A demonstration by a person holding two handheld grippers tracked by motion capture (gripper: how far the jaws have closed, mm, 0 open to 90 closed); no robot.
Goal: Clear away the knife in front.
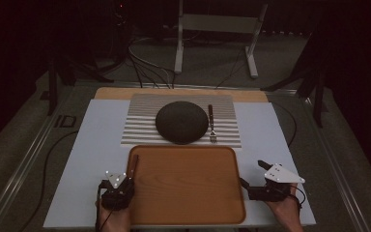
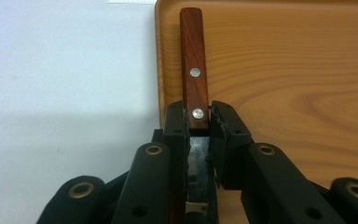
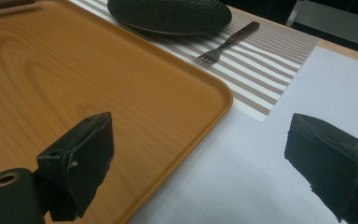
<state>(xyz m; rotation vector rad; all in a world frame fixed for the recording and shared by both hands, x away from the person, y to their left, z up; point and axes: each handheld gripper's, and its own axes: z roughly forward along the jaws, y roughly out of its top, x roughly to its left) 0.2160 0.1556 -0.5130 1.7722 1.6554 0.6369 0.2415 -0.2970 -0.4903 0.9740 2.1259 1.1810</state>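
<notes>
left gripper [image 2: 198, 126] clamps knife [image 2: 194, 70] — handle rivets visible close-up

One wooden tray [image 1: 188, 193], one dark plate [image 1: 181, 122], one fork [image 1: 212, 123], one knife [image 2: 194, 70], one striped placemat [image 1: 140, 125].

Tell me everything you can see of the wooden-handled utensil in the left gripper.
The utensil has a reddish-brown wooden handle with two metal rivets; dull metal continues from it down between the jaws, so it may be a knife, though the blade end is hidden. The left gripper is shut on it where handle meets metal. The handle points away from the gripper, over the left rim of the wooden tray. Whether it touches the tray cannot be told.
</notes>
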